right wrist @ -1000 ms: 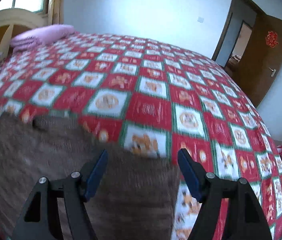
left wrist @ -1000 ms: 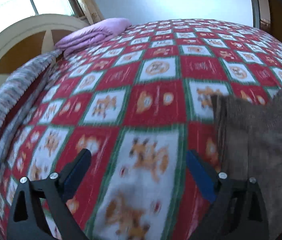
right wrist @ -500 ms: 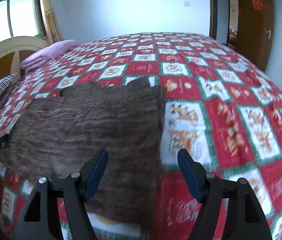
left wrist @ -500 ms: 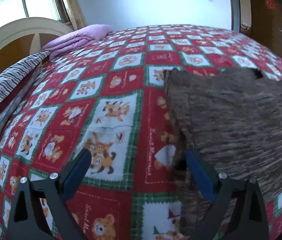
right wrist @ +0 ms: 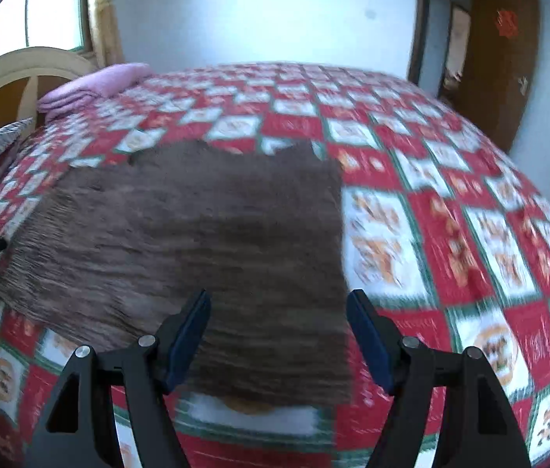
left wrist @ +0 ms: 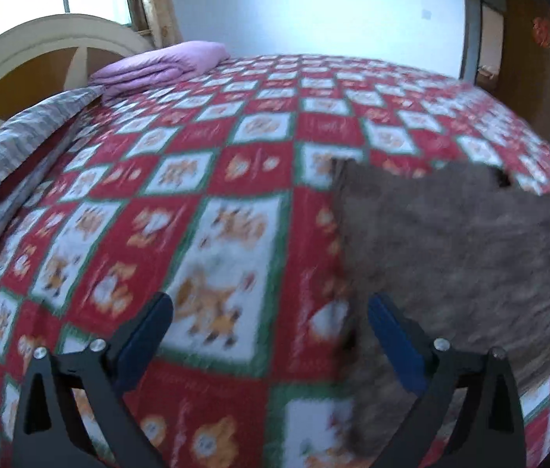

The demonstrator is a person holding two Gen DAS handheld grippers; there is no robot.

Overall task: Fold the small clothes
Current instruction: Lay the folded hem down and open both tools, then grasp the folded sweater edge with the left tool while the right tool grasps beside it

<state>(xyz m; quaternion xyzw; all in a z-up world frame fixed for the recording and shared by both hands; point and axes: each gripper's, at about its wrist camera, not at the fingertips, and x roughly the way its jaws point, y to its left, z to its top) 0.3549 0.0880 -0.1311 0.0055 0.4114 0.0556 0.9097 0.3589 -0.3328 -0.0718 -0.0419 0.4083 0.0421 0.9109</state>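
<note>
1. On the red patterned bedspread (right wrist: 450, 234) we see the brown garment (right wrist: 204, 234) lying flat, seemingly unfolded.
2. At six o'clock, our right gripper (right wrist: 278, 335) gapes empty above it.
3. Our left gripper (left wrist: 271, 335) gapes, garment at three o'clock.

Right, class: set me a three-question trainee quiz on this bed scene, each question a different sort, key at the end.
1. True or false: the flat brown knitted garment lies spread on the red, white and green checked bedspread.
2. Multiple choice: the folded lilac blanket lies (A) near the cream arched headboard, (B) on the garment, (C) on the floor.
3. Fill in: the jaws of the left gripper and the right gripper both stand ____, with nothing held.

Key: 1 true; 2 A; 3 open.
</note>
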